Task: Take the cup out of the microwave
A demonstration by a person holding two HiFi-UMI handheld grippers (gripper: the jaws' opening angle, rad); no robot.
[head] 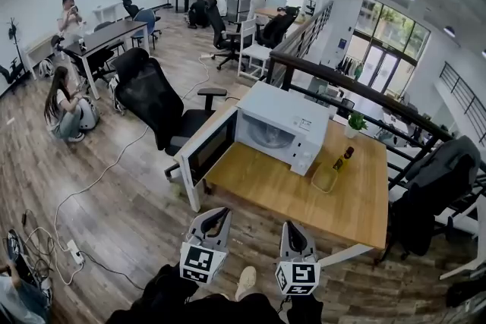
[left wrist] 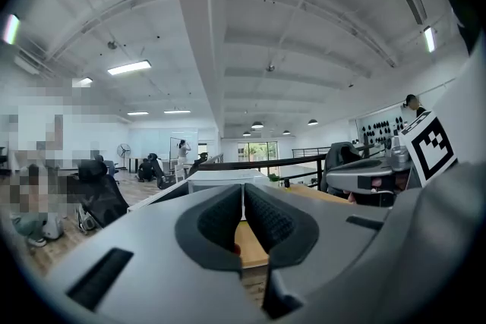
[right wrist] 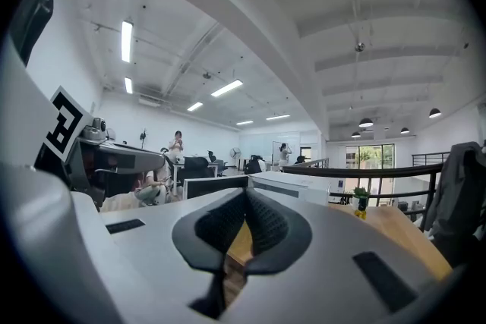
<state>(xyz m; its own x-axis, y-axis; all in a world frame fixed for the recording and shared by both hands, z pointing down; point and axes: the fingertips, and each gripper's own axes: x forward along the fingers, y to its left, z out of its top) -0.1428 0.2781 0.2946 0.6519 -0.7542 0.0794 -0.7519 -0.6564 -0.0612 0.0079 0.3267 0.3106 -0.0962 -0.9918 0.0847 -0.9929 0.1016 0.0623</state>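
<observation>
We stand at the near edge of a wooden table [head: 304, 201] in a big open-plan office w/ plank floor [head: 114, 186], white walls & strip lights overhead. The microwave [head: 285, 121] sits on the table's far left part, its door [head: 203, 154] swung wide open toward us, past the table edge. Cup: we see only a pale round shape in the cavity & can't tell if that's it. Right of the microwave, on the table: a shallow yellowish tray [head: 324, 178], a dark bottle [head: 343, 158] just beside it, a small potted plant [head: 355, 121] at the far edge. A black railing [head: 357, 83] runs behind the table; a black office chair [head: 156, 99] stands left of the door. Cables & a power strip [head: 74, 250] lie on the floor at left. Left gripper [head: 216, 216] & right gripper [head: 295, 230] are held level, short of the table & well apart from the microwave. Each has its jaws pressed together w/ nothing btw them.
</observation>
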